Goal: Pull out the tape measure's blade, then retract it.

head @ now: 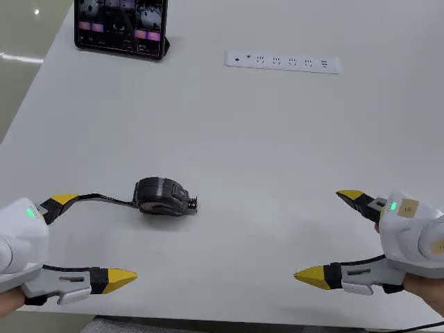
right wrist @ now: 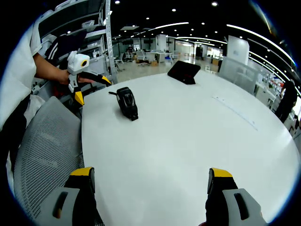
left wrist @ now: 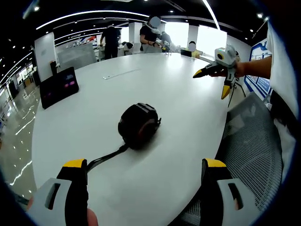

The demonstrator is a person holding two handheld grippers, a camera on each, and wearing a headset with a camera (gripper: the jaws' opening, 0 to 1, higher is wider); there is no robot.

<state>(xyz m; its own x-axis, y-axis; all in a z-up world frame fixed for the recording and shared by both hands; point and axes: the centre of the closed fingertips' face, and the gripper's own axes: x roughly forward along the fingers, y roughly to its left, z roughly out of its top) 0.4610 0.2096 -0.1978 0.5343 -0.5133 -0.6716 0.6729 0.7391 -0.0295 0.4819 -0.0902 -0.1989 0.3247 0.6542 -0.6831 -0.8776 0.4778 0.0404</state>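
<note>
A black tape measure (head: 162, 197) lies on the white table (head: 277, 139), its blade fully inside and a black wrist strap (head: 104, 199) trailing to the left. It sits ahead of the open left gripper (head: 94, 239) in the left gripper view as tape measure (left wrist: 138, 125), and far off in the right gripper view as tape measure (right wrist: 127, 102). The left gripper (left wrist: 146, 172) holds nothing and is a short way left of the case. The right gripper (head: 329, 236) is open and empty near the table's front right edge, well apart from the tape measure.
A dark tablet (head: 121, 24) stands at the back left of the table and a white power strip (head: 281, 62) lies at the back centre. A grey mesh chair (right wrist: 42, 155) is by the table's near edge. People stand in the far background.
</note>
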